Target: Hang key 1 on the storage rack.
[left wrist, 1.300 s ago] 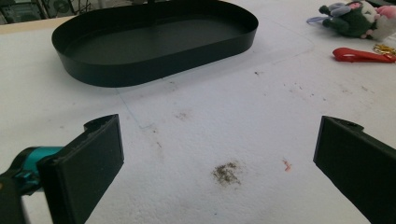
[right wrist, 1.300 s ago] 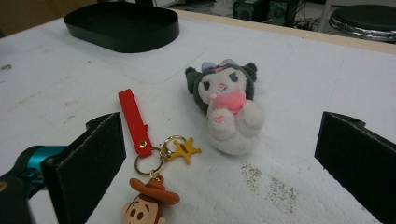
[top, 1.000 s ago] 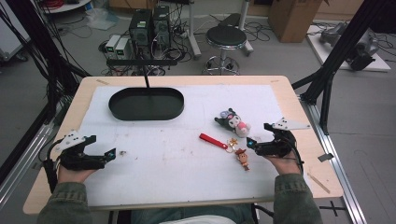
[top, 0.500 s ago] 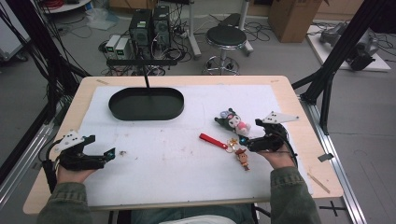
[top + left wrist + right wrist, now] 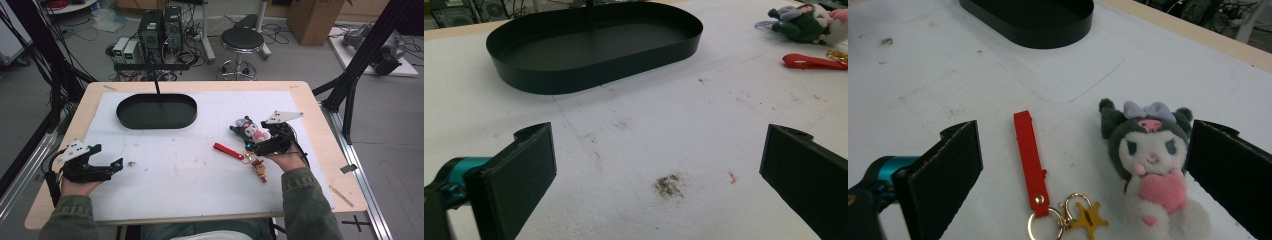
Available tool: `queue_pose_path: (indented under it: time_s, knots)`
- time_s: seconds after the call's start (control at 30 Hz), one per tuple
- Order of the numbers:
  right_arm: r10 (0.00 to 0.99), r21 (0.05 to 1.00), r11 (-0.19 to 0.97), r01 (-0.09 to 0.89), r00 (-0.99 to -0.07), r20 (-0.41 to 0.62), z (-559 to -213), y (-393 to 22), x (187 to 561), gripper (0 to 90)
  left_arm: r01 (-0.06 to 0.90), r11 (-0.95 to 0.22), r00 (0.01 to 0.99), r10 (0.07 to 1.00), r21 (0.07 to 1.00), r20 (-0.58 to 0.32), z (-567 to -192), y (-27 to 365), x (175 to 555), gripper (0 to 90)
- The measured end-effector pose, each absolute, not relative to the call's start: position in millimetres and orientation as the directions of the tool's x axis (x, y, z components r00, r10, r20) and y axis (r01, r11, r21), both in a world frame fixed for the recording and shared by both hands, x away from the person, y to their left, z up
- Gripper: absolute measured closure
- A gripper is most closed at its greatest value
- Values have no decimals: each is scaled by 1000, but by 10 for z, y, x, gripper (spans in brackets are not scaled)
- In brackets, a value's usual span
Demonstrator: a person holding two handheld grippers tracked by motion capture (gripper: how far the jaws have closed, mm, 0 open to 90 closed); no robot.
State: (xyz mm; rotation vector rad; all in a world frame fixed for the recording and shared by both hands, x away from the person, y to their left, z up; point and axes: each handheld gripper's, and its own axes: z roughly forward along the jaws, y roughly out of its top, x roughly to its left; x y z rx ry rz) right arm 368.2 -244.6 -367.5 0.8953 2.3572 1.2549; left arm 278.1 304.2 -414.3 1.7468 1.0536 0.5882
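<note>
Since the earlier frames, the right gripper (image 5: 250, 145) has slid forward and inward across the table (image 5: 325, 165), from beside the keychain to just short of the plush (image 5: 248, 129); the left gripper (image 5: 116, 165) has stayed put near the left edge.

Nearest in the right gripper view, the gold rings and star charm (image 5: 1087, 218) lie between the jaws, which stand wide open and grip nothing. Just beyond, the red strap (image 5: 1029, 152) runs away from the rings, and the plush (image 5: 1150, 165) lies on its back with its right side almost touching the right jaw. Farther off sits the black tray (image 5: 1033, 20).

Both toys lie inside the same gap, so closing now could pinch strap and plush together, or catch only the plush's soft edge and let it slip. The right jaw could also nudge the plush sideways, off centre.

In the left gripper view, the jaws are likewise wide apart and hold nothing, over bare stained mat, well apart from the tray (image 5: 594, 47).
</note>
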Motion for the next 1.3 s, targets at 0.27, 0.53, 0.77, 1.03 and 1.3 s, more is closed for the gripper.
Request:
queue_pose_path:
  time_s: [0.27,0.53,0.77,1.03,1.3]
  knots:
    - [615,787,482,386,-789,10,-3596,-2219,3824,8,383,-155,507,859,911,-67,-4138,3038,2783,20]
    - [573,740,543,397,-820,20,-3636,-1948,3952,8,380,-175,519,853,908,-53,-4146,2995,2792,20]
    - [543,693,603,395,-840,7,-3697,-1786,4031,8,379,-191,531,846,905,-44,-4151,2969,2800,20]
    - [501,618,683,390,-865,-8,-3774,-1584,4127,8,378,-189,534,844,906,-47,-4150,2960,2802,20]
    - [470,551,735,395,-882,6,-3915,-1396,4210,8,379,-192,537,842,905,-45,-4147,2965,2800,20]
